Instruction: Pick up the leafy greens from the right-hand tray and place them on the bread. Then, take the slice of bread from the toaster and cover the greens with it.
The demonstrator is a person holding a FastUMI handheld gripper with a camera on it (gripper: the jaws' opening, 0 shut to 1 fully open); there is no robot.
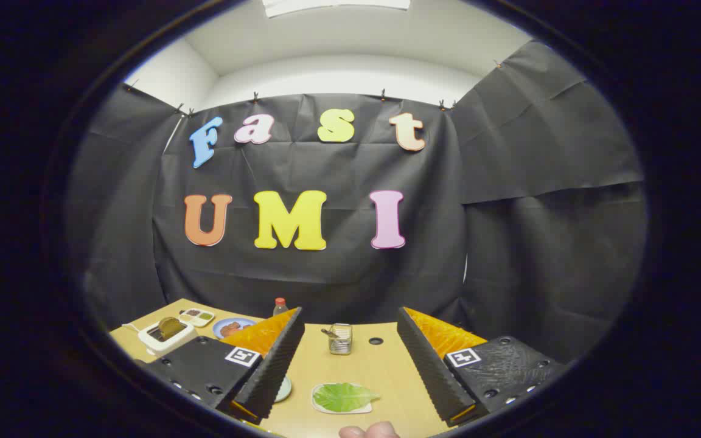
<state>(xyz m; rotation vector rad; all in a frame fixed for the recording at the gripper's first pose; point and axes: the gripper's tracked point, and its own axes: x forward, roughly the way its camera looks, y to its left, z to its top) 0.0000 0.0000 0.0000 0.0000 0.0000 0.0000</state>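
Observation:
A green leaf (345,396) lies on a small white tray (320,406) on the wooden table, between my fingers and low down near their base. My gripper (348,319) is open and held above the table with nothing between the fingers. A white toaster (165,334) stands far off to the left beyond the left finger, with a brown slice of bread (171,326) sticking up out of its slot. A pale plate (284,389) peeks out from behind the left finger; what it holds is hidden.
Behind the left finger's tip are a blue plate (232,327) with brownish food, a small compartment tray (197,316) and a red-capped bottle (280,306). A wire holder (340,339) and a round table hole (376,341) lie ahead. A person's fingertip (367,431) shows below the leaf.

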